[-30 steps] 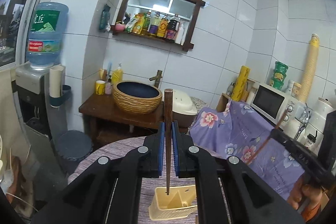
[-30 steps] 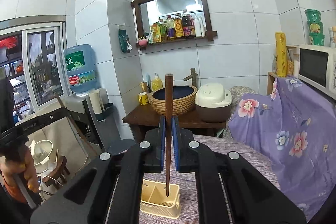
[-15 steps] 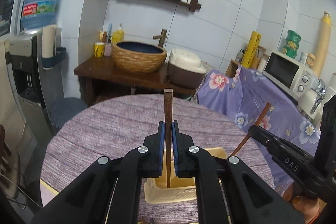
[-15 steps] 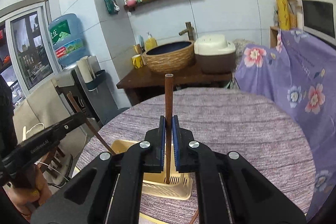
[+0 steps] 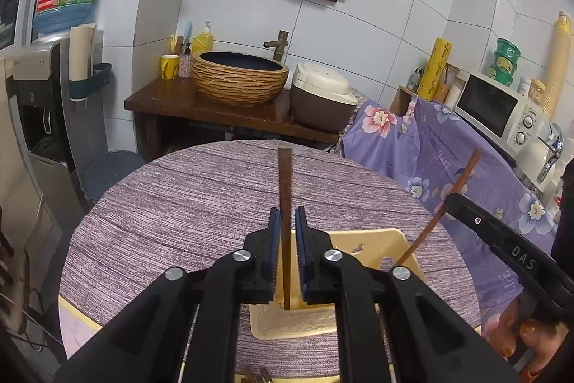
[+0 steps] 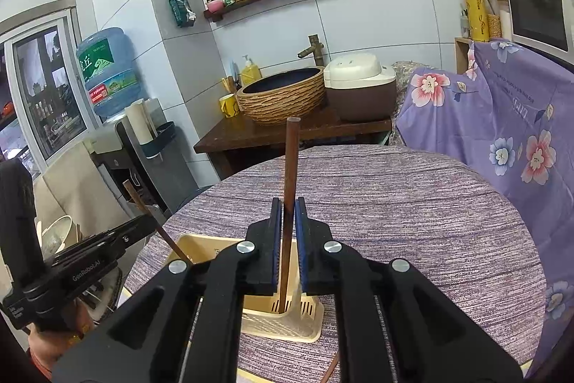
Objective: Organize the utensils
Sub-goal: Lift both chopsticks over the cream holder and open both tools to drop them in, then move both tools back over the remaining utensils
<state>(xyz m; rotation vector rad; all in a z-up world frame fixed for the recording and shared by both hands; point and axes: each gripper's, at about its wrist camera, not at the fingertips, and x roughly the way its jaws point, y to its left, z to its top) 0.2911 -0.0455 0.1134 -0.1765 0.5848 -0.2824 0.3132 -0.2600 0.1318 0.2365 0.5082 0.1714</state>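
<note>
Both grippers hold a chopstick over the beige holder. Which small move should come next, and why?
Probably open both grippers a little to release. The left gripper holds a brown chopstick upright with its lower end already inside the beige utensil holder; the right gripper holds its chopstick likewise, its tip down in the holder.

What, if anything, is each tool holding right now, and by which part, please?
Each holds one brown chopstick. The left tool holds its chopstick around mid-length; the right tool holds its chopstick likewise, tips over the utensil basket.
</note>
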